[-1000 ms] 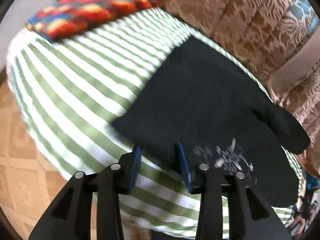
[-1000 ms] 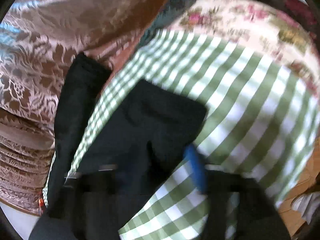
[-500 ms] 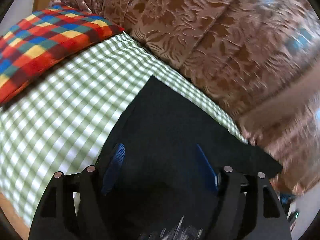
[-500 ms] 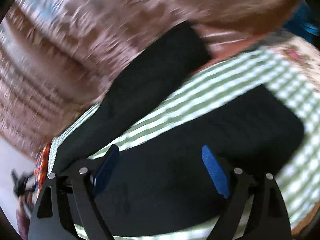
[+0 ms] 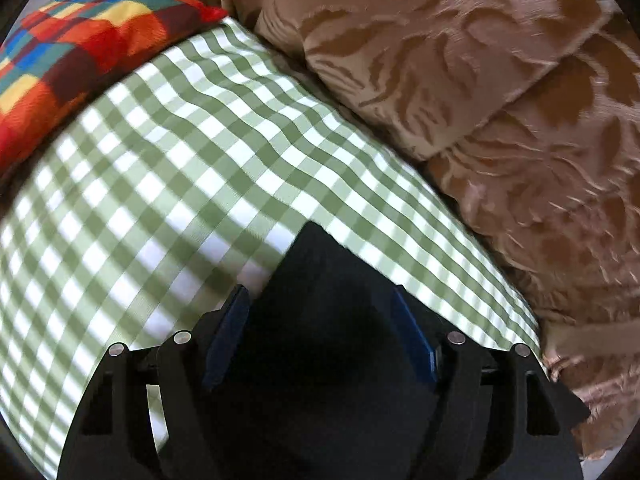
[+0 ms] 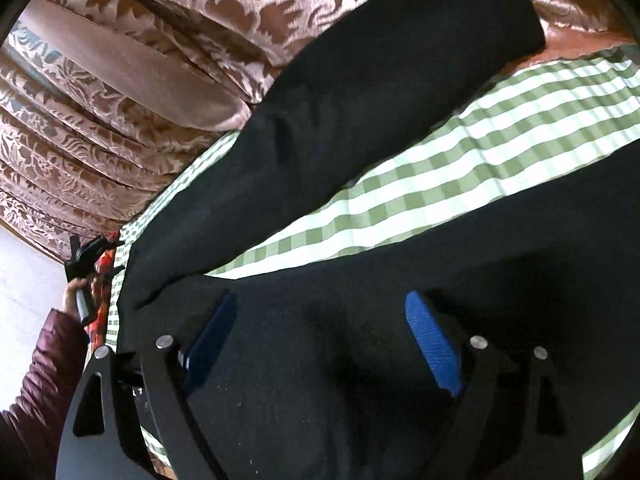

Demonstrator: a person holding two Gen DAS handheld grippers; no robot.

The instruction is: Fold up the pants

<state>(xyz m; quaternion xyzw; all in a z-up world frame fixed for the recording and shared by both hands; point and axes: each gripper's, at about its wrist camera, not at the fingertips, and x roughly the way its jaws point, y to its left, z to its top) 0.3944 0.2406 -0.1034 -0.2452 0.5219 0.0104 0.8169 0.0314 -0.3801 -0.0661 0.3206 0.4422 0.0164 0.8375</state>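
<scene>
Black pants (image 6: 360, 128) lie on a green-and-white checked sheet (image 5: 168, 168). In the right wrist view one leg runs up onto the brown sofa back, the other leg (image 6: 520, 248) crosses the foreground. My right gripper (image 6: 320, 304) is open, its blue pads spread over the near leg. In the left wrist view a corner of the pants (image 5: 320, 280) points away between the fingers. My left gripper (image 5: 320, 300) is open and low over that corner. Whether either gripper touches the cloth is unclear.
A brown floral sofa back (image 5: 480, 80) rises behind the sheet. A multicoloured checked cushion (image 5: 72, 40) lies at the far left. The left gripper and the person's maroon sleeve (image 6: 44, 380) show at the left edge of the right wrist view.
Both grippers have opened wide and dropped closer to the pants. The left has moved forward over the pants' corner; the right has swung over the near leg.
</scene>
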